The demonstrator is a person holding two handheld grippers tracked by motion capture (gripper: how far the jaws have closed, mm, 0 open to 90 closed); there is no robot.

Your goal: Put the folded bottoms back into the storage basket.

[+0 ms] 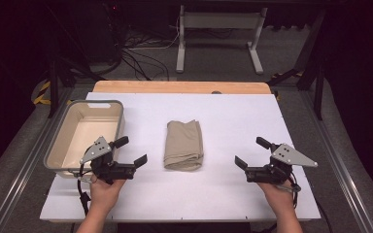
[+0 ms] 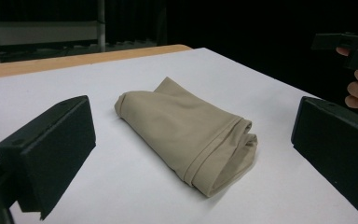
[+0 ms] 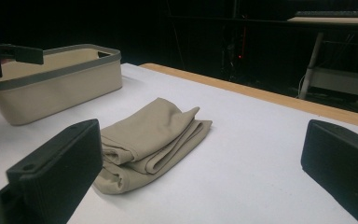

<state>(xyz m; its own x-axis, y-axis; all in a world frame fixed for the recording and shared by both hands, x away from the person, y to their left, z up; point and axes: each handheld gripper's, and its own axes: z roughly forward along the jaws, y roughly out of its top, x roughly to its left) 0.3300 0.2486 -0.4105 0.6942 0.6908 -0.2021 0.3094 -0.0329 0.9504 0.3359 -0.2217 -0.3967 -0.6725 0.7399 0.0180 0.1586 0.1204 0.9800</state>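
Lying folded at the table's (image 1: 233, 194) centre, the beige cloth (image 1: 183, 144) sits between the left gripper (image 1: 130, 151) and right gripper (image 1: 252, 152), both with jaws spread wide, holding nothing; a tub (image 1: 116, 112) stands far left.

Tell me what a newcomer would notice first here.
First, the folded beige cloth lying mid-table on the white sheet. Then the two black hand-held grippers, left hand-held gripper and right hand-held gripper, open on either side of it. Last, the empty cream plastic bin at the left.
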